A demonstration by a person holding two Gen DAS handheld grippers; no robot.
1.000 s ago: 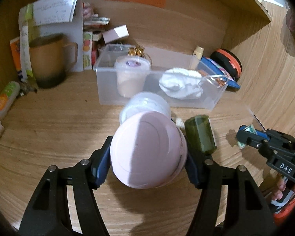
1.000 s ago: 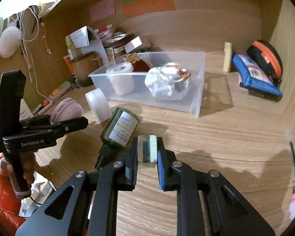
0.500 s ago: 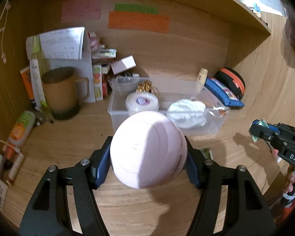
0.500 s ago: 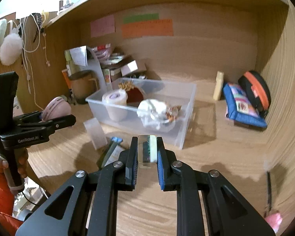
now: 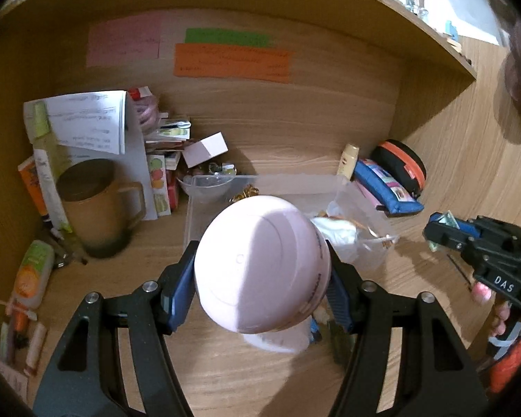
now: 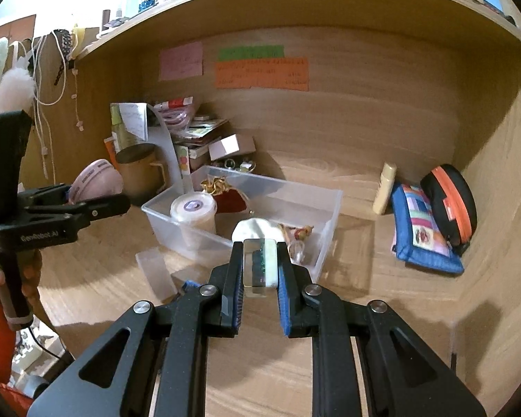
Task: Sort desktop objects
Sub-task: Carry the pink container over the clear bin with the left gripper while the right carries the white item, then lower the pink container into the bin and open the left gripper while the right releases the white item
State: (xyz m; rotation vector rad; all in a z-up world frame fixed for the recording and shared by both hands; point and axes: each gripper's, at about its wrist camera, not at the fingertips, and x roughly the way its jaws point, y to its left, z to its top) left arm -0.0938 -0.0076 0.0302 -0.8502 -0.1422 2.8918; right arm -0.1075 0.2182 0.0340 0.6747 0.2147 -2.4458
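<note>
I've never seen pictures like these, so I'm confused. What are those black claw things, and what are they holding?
They are hand-held grabbers, each with two fingers, and a person holds one in each hand. Each picture comes from a small round-view camera riding on one grabber.

In the left camera's picture, the left gripper squeezes a round pink container. In the right camera's picture, the right gripper pinches a small clear block with green and white inside.

Both are above a wooden desk. On it sit a clear plastic bin holding small items, a brown mug, a blue pouch and a black case with an orange zip.
</note>
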